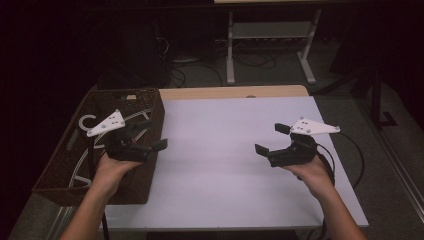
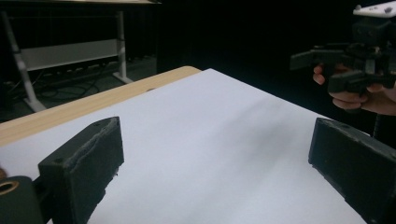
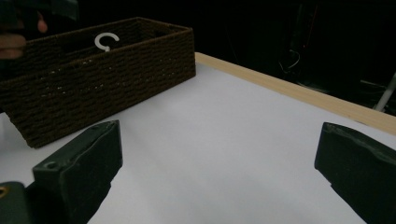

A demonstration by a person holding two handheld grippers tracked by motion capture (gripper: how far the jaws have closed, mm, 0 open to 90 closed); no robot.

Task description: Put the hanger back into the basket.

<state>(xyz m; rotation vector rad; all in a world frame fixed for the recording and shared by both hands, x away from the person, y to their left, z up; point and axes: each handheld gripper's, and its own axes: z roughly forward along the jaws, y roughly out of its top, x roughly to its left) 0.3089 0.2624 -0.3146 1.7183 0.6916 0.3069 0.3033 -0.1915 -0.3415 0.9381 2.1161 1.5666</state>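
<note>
A dark woven basket (image 1: pixel 150 107) sits at the left end of the counter (image 1: pixel 225 165), which has a white sheet on top. Inside the basket lie white plastic hangers (image 1: pixel 88 121). One round white hook pokes up above the basket's rim, and thin white bars curve across the bottom of the basket. It is dim in there, so how many hangers there are is hard to tell.

The left claw (image 1: pixel 150 135) hangs over the near right side of the basket. Its jaws are spread wide and nothing is between them. The right claw (image 1: pixel 271 138) floats above the sheet, well apart from the basket, on the far side of the counter from it. Its jaws are spread wide too, and empty.

The hangers look light and stiff. Thin plastic like this is smooth, so it may slip if pinched weakly, and it could snap if bent hard. The bars may be tangled with each other, so pulling one may drag another along.

The best place to grab is probably the neck just under the hook, or a straight bit of bar. The hook stands highest in the basket, so the left claw can reach it without bumping the woven wall.
</note>
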